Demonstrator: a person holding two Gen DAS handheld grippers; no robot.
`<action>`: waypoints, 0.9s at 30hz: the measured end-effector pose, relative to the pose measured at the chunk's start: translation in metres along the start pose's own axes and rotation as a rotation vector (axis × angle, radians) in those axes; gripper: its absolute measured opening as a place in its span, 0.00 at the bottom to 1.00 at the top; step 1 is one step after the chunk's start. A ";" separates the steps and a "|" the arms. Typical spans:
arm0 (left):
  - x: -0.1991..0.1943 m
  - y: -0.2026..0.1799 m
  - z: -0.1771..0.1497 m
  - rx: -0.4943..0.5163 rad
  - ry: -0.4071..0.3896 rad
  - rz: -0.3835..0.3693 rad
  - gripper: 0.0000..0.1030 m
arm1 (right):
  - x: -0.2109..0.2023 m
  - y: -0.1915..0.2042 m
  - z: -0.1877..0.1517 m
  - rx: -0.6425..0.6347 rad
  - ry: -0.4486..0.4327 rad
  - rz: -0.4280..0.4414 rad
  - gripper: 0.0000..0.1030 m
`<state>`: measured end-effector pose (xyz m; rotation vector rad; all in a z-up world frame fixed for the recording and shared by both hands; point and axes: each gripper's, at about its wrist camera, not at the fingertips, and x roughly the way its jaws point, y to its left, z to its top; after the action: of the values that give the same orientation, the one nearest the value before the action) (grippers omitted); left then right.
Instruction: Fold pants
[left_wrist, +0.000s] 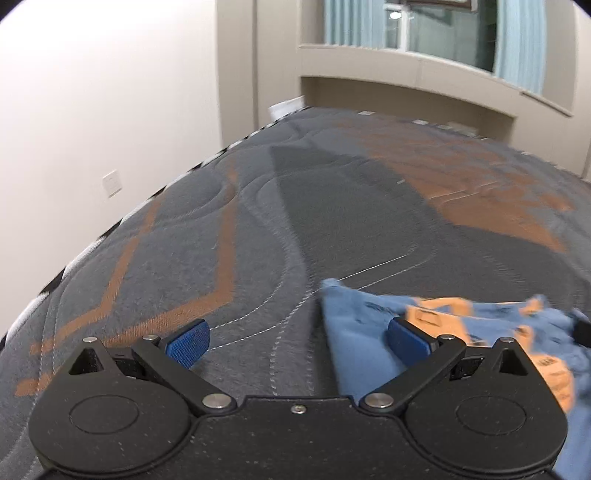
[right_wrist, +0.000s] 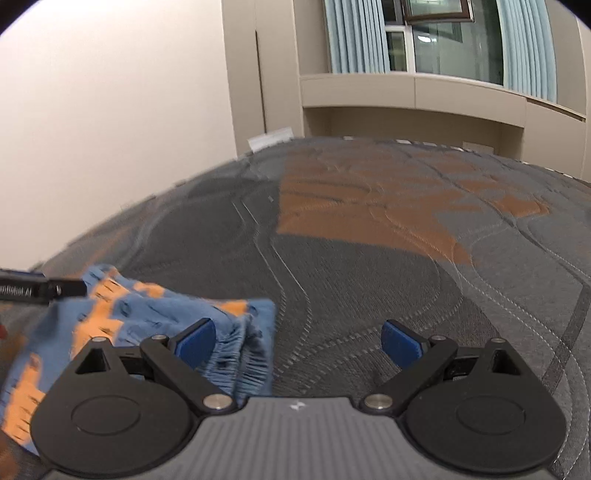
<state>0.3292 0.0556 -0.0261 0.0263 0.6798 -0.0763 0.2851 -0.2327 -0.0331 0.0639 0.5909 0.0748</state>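
- The pants (left_wrist: 424, 332), blue with orange patches, lie bunched on the bed (left_wrist: 258, 221); neither tool has hold of them, so the fold could start from a heap, not a flat piece.
- The left gripper (left_wrist: 297, 341) hovers low over the bed with its fingers (left_wrist: 188, 343) spread wide and nothing between them; one finger sits over the corner of the pants, the other over bare mattress beside them.
- If it closes like that, I'd guess it pinches only a loose edge, or a bit of quilted cover along with it.
- The right gripper (right_wrist: 297, 343) is also wide open and empty, its fingers (right_wrist: 195, 341) overlapping the gathered waistband end of the pants (right_wrist: 147, 321), the other finger well clear of them over the bed (right_wrist: 369, 240).
- The elastic is thick and ruched there; a shallow grab may slip off or catch just one layer, leaving the fold crooked.
- Both tools point along the bed toward the window (right_wrist: 443, 37), tilted slightly down, one at each end of the pants.
- Both views are blurred, so the pants' exact lie is hard to read.
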 end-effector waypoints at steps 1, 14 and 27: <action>0.006 0.002 -0.002 -0.015 0.009 -0.003 1.00 | 0.004 -0.002 -0.004 0.001 0.016 -0.021 0.96; -0.045 -0.001 -0.012 -0.087 -0.075 -0.091 0.99 | -0.032 0.000 -0.004 0.033 -0.075 0.062 0.96; -0.081 -0.019 -0.083 0.006 0.000 -0.125 0.99 | -0.053 0.021 -0.053 -0.053 0.056 0.038 0.98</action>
<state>0.2129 0.0459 -0.0398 -0.0101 0.6810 -0.1985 0.2108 -0.2148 -0.0455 0.0215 0.6432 0.1296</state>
